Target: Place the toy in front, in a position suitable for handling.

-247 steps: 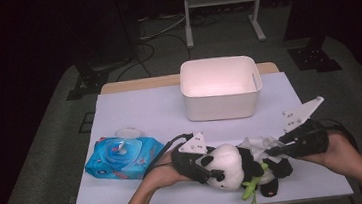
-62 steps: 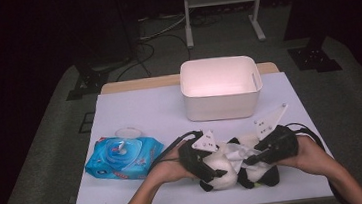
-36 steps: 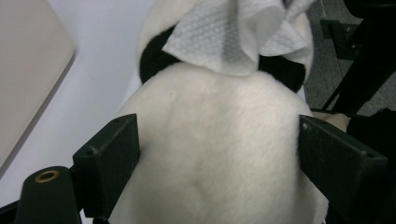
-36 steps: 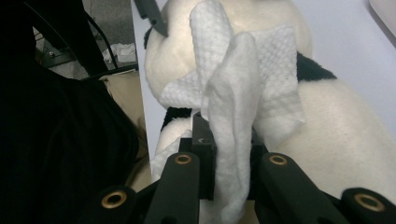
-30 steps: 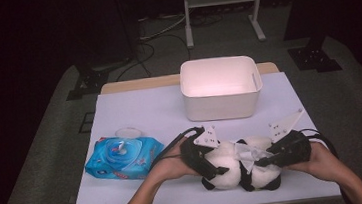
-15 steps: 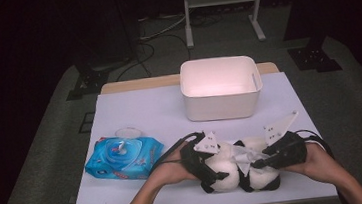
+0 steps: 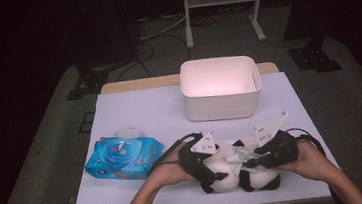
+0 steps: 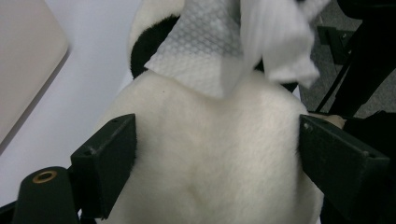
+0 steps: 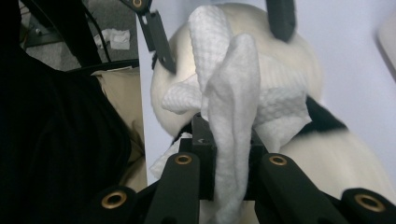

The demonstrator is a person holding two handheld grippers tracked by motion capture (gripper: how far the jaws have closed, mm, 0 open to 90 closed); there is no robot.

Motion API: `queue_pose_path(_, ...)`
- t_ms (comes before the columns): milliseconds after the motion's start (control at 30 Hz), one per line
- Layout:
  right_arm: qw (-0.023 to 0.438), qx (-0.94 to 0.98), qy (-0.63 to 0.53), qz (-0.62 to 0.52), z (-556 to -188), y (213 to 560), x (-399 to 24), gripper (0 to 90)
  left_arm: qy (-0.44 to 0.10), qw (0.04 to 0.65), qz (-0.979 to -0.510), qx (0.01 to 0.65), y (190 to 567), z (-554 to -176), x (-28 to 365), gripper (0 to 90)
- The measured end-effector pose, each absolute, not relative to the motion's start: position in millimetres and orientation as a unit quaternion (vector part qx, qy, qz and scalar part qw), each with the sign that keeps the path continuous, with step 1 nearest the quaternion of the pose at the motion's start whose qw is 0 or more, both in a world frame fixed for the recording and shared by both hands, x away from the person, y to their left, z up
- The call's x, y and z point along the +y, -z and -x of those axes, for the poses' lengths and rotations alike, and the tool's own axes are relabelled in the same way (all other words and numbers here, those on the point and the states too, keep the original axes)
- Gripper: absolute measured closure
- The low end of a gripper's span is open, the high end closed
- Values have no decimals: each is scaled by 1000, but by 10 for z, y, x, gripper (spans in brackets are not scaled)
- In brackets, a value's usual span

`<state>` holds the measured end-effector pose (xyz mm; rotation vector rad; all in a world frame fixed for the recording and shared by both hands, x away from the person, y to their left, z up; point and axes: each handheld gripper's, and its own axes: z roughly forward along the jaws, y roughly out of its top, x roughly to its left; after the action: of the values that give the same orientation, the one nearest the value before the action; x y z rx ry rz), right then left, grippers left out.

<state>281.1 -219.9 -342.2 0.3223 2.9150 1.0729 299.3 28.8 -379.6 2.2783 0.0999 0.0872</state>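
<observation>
High view: my left hand-held gripper [image 7: 206, 166] clamps the plush panda [image 7: 236, 169], jaws pressed on both sides of its white body. My right hand-held gripper [image 7: 255, 161] is closed on a white wipe [image 9: 231, 112] draped over the panda. The panda lies on the table [image 7: 134, 111], near the white bin [image 7: 220, 88] and beside the blue wipes pack [image 7: 124, 157].

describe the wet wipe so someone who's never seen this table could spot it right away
On the white table, look at the near edge in front of the white bin, where a panda plush lies. The wipe is the crumpled white embossed sheet draped on its fur, pinched in the right tool; its waffle texture sets it apart.
</observation>
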Motion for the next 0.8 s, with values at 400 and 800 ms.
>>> queue_pose_path(400, 13, 917, -368, -153, -2632, 3453, -2763, 816, -35, 425, -904, 41, 3726, -3022, 348, 140)
queue_pose_path(800, 21, 921, -360, -146, -2688, 3368, -2719, 808, -44, 430, -901, 45, 3743, -3035, 363, 159)
